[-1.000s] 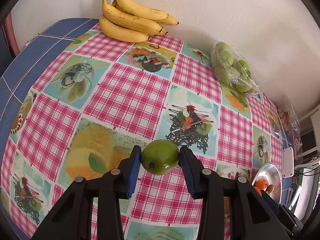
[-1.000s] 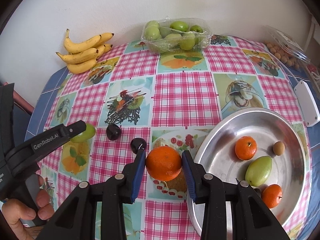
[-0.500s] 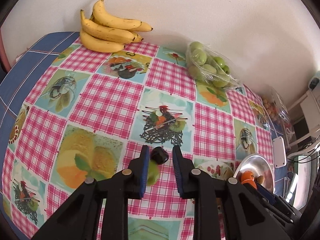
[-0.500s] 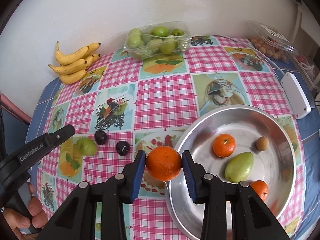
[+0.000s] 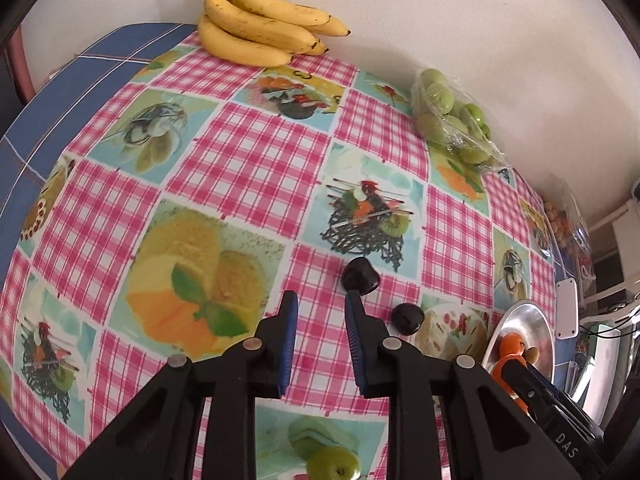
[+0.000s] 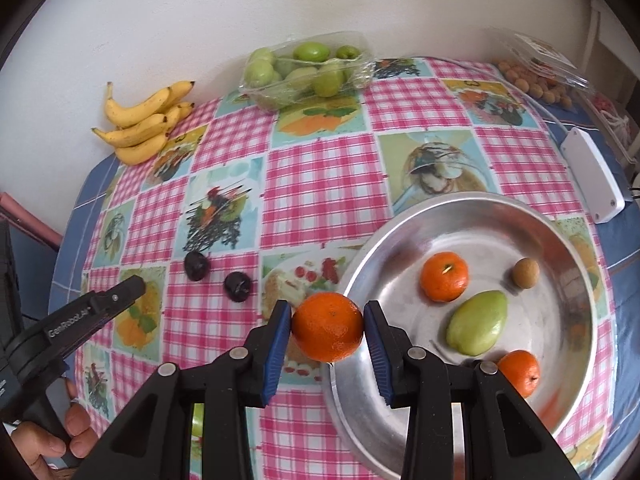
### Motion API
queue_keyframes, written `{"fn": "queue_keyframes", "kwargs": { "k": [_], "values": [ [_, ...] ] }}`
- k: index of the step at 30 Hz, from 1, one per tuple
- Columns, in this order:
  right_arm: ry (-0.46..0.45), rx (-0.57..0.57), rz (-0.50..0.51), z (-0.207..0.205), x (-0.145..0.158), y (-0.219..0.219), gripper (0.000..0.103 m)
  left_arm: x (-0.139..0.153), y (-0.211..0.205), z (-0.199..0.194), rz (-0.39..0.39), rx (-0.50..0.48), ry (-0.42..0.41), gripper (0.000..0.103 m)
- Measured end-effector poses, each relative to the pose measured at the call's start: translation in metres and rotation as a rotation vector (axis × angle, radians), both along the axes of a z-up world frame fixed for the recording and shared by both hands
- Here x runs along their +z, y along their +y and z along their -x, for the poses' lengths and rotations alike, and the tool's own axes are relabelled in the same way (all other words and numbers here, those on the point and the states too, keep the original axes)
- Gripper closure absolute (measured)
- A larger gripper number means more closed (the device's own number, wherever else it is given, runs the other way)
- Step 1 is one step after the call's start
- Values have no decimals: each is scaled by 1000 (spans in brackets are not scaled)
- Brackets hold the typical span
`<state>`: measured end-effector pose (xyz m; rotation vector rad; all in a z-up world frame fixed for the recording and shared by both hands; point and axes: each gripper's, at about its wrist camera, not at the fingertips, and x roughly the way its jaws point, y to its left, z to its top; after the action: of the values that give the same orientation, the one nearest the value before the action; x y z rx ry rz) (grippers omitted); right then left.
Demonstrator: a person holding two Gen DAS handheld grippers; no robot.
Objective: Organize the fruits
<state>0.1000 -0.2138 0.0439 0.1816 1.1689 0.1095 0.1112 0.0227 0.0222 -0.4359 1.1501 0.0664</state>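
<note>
An orange (image 6: 328,327) is clamped between the blue pads of the right gripper (image 6: 327,330), held over the near-left rim of the metal bowl (image 6: 576,264), in which two smaller oranges, a green fruit and a small brown fruit lie. The left gripper (image 5: 321,336) is seen closed down to a narrow gap with nothing in it, above the checked tablecloth (image 5: 248,168). A green apple (image 5: 334,465) is half hidden beneath its frame, cut off at the bottom edge, and the two dark fruits (image 5: 360,276) beyond its tips cannot be identified.
</note>
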Motion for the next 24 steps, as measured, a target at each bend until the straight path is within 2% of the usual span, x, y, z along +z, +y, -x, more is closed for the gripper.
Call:
{"fn": "queue_keyframes", "kwargs": {
  "k": [7, 11, 16, 24],
  "values": [
    [1, 50, 19, 24, 0, 16, 63, -8, -14, 24, 14, -38, 24, 78],
    [0, 53, 17, 39, 0, 14, 63, -10, -19, 40, 8, -45, 28, 68],
    [3, 52, 23, 57, -2, 13, 63, -8, -19, 51, -5, -38, 19, 67],
    [14, 67, 43, 65, -6, 20, 63, -25, -13, 58, 60, -25, 81, 67]
  ]
}}
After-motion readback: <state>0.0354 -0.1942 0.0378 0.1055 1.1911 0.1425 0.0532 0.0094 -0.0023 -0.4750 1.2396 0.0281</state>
